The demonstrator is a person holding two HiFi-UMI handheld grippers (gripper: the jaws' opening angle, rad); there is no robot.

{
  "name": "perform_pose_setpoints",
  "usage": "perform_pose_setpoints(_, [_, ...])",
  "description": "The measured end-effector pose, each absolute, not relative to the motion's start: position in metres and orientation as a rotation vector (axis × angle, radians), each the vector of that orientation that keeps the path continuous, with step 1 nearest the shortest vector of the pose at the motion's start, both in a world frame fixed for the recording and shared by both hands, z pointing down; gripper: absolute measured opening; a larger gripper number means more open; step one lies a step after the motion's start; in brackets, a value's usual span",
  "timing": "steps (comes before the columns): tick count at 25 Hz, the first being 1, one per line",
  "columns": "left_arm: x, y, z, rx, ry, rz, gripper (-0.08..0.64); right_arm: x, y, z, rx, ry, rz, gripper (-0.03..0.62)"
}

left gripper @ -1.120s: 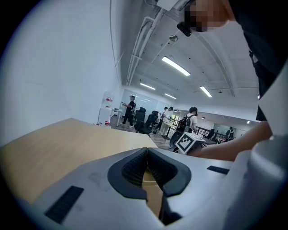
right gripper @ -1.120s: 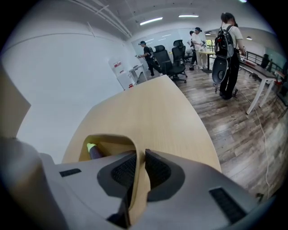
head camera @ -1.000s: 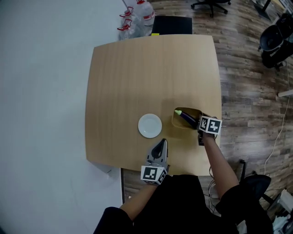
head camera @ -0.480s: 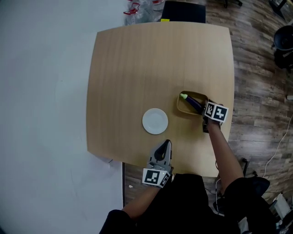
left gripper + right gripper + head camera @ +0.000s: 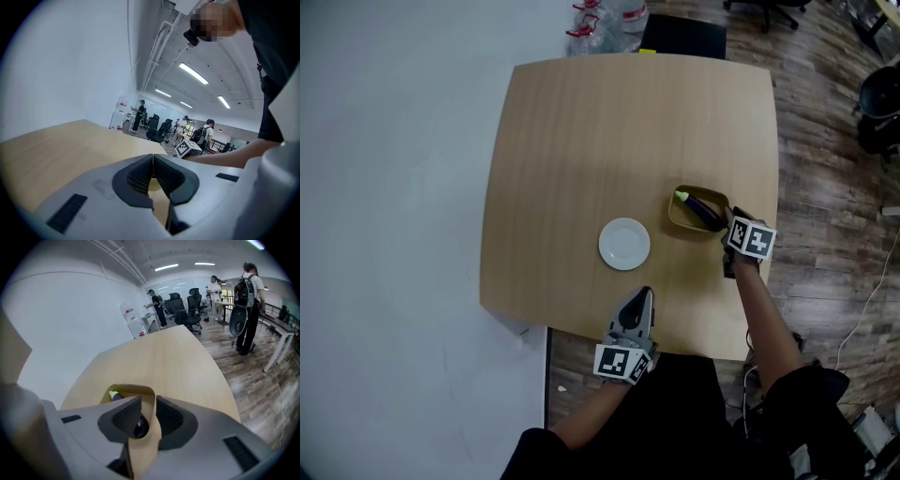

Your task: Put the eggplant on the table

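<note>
A dark purple eggplant point(image 5: 698, 208) with a green stem lies in a wooden bowl point(image 5: 676, 221) at the right of the table point(image 5: 609, 141). My right gripper point(image 5: 725, 231) is at the bowl's near right edge. In the right gripper view the gripper point(image 5: 149, 416) is shut on the bowl's rim point(image 5: 140, 392), one pad inside and one outside. The eggplant's dark end point(image 5: 139, 428) lies against the inner pad and its green tip point(image 5: 114, 395) points away. My left gripper point(image 5: 645, 294) hovers at the table's near edge, shut and empty point(image 5: 153, 176).
A white plate point(image 5: 624, 244) sits left of the bowl. Water bottles point(image 5: 600, 17) and a black chair point(image 5: 682, 37) stand beyond the far edge. Wood floor runs along the right side. Several people and office chairs are far off in the room.
The head view has shifted, so the table sits a little differently in frame. Both grippers keep their places, and the right one stays at the bowl's rim.
</note>
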State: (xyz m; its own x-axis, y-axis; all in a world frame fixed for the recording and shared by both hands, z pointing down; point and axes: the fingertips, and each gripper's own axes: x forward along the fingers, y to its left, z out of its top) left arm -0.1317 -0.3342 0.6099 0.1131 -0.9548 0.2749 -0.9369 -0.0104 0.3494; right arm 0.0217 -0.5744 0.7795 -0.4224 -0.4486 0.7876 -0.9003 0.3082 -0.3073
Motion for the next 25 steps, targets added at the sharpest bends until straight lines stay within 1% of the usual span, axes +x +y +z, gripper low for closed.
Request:
perform_pose_setpoints(7, [-0.143, -0.295, 0.569, 2.033, -1.851, -0.169, 0.015, 0.013, -0.498, 0.698, 1.157, -2.176, 0.96, 0.152])
perform_pose_setpoints(9, [-0.147, -0.276, 0.558, 2.023, -1.843, -0.185, 0.015, 0.006, -0.467, 0.674, 1.139, -2.236, 0.935, 0.129])
perform_pose_setpoints(15, [-0.164, -0.202, 0.516, 2.062, -1.818, -0.192, 0.015, -0.021, -0.362, 0.599, 1.097, -2.371, 0.83, 0.114])
perform_pose_setpoints(17, [-0.174, -0.176, 0.506, 2.042, -1.828, -0.221, 0.015, -0.027, -0.323, 0.578, 1.092, -2.398, 0.798, 0.08])
perform_pose_setpoints(18, [-0.18, -0.164, 0.503, 2.03, -1.83, -0.238, 0.015, -0.031, -0.305, 0.569, 1.089, -2.41, 0.789, 0.074])
perform_pose_setpoints(21, [-0.189, -0.133, 0.496, 2.018, -1.829, -0.265, 0.015, -0.04, -0.249, 0.548, 1.082, -2.442, 0.774, 0.067])
perform_pose_setpoints(25, [-0.179, -0.099, 0.484, 2.058, -1.809, -0.285, 0.015, -0.043, -0.18, 0.525, 1.061, -2.512, 0.725, 0.067])
